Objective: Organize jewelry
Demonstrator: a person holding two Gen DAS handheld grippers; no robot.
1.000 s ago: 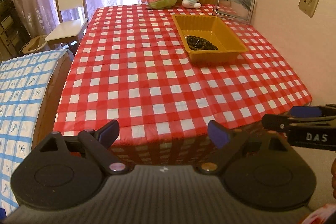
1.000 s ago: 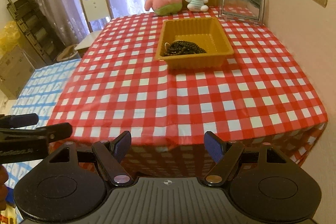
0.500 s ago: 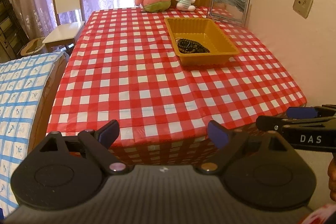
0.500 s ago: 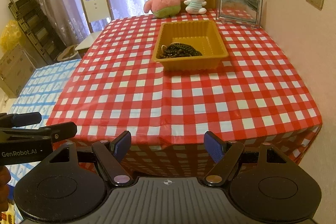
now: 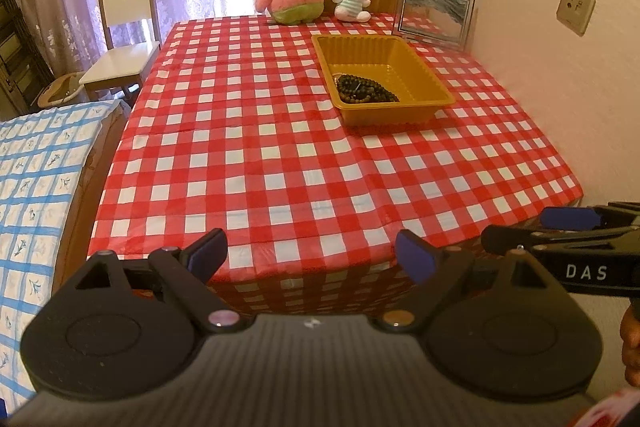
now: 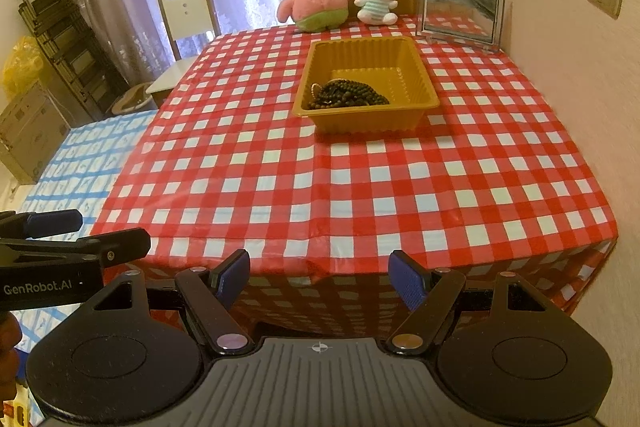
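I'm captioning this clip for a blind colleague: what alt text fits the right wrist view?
The open, empty right gripper hangs short of a red-checked table; farther back a yellow tray holds dark beaded jewelry. Two plush toys and a picture frame line the far edge.

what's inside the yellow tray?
Dark beaded jewelry heaped at the near end of the yellow tray; far end bare. The near wall hides the heap's lower edge, so piece count is unclear.

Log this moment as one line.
left gripper: open, empty | right gripper: open, empty | beads: in tray | phase: pre-reach
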